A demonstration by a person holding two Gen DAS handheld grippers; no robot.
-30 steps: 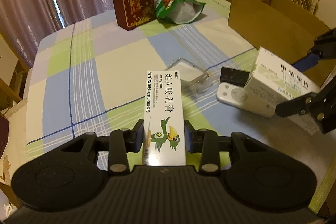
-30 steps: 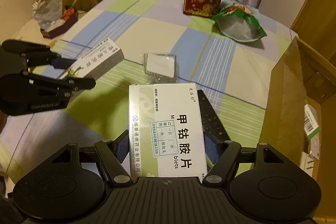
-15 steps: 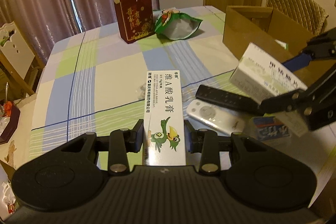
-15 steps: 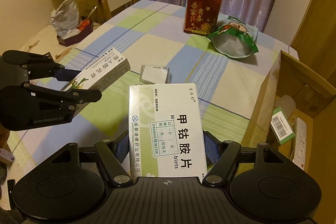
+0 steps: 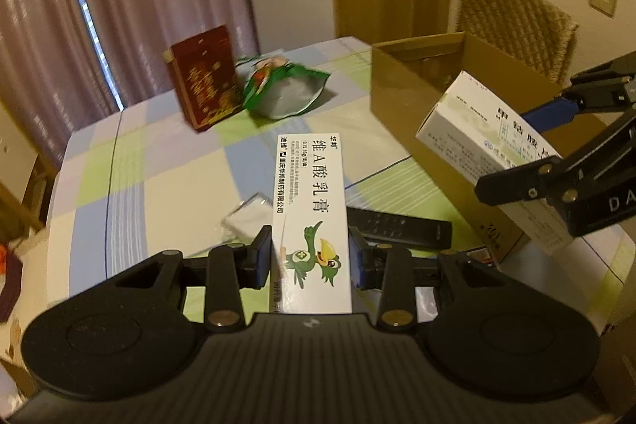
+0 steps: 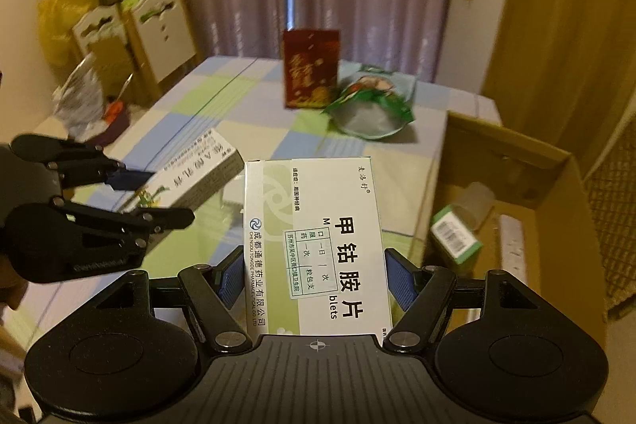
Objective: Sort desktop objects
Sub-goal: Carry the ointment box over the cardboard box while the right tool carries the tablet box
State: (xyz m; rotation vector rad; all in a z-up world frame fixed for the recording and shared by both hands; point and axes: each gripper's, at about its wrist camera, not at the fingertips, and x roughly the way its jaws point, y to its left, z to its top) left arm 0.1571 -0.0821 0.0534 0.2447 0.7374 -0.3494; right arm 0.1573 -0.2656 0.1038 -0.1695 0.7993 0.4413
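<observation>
My left gripper (image 5: 310,257) is shut on a long white ointment box with a green bird (image 5: 312,209), held above the checked tablecloth. My right gripper (image 6: 314,277) is shut on a wide white tablet box (image 6: 318,245), held beside the open cardboard box (image 6: 556,193). The left wrist view shows the right gripper (image 5: 564,153) with its tablet box (image 5: 477,142) over the cardboard box's (image 5: 401,98) near wall. The right wrist view shows the left gripper (image 6: 131,197) with the ointment box (image 6: 190,177) at left.
A black remote (image 5: 397,227) and a clear plastic case (image 5: 248,217) lie on the table. A dark red carton (image 5: 202,78) and green snack bag (image 5: 282,90) stand at the far end. The cardboard box holds a green-white packet (image 6: 455,239) and a white strip (image 6: 512,249). A wicker chair (image 5: 516,22) stands behind.
Both grippers have risen and tilted up with their boxes. The right gripper has moved toward the cardboard box, now over its near wall. The white remote has passed out of view.
</observation>
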